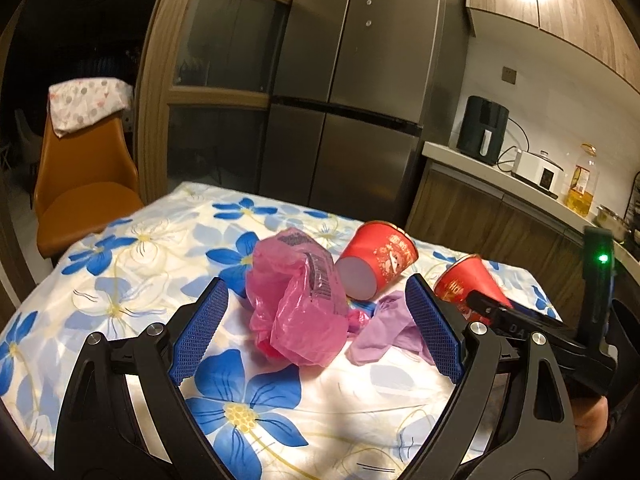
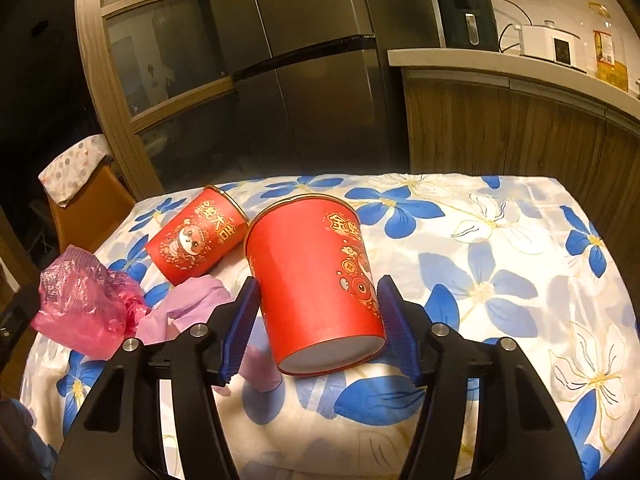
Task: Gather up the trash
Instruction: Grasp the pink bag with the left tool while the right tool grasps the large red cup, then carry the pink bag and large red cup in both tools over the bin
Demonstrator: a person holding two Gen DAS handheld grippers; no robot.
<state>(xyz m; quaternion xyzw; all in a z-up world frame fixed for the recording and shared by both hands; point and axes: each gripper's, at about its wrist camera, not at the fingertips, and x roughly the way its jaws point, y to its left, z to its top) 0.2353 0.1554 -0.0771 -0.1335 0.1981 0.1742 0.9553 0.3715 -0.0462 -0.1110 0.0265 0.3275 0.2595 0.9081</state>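
Note:
A crumpled pink plastic bag (image 1: 298, 304) lies on the flowered tablecloth (image 1: 132, 264), between the blue pads of my open left gripper (image 1: 318, 320). Beside it lie a purple glove (image 1: 384, 330) and a red paper cup (image 1: 378, 258) on its side. In the right wrist view, my right gripper (image 2: 316, 320) is open with its pads on either side of a second red cup (image 2: 316, 280), lying on its side with its base toward me. The first cup (image 2: 198, 240), the glove (image 2: 188, 306) and the pink bag (image 2: 82, 300) lie to its left. The right gripper shows at the left wrist view's right edge (image 1: 520, 316).
An orange chair (image 1: 82, 184) with a dotted cloth over its back stands at the table's far left. A steel fridge (image 1: 352, 92) and a wooden cabinet stand behind the table. A counter (image 1: 500, 172) at right holds an air fryer, a cooker and an oil bottle.

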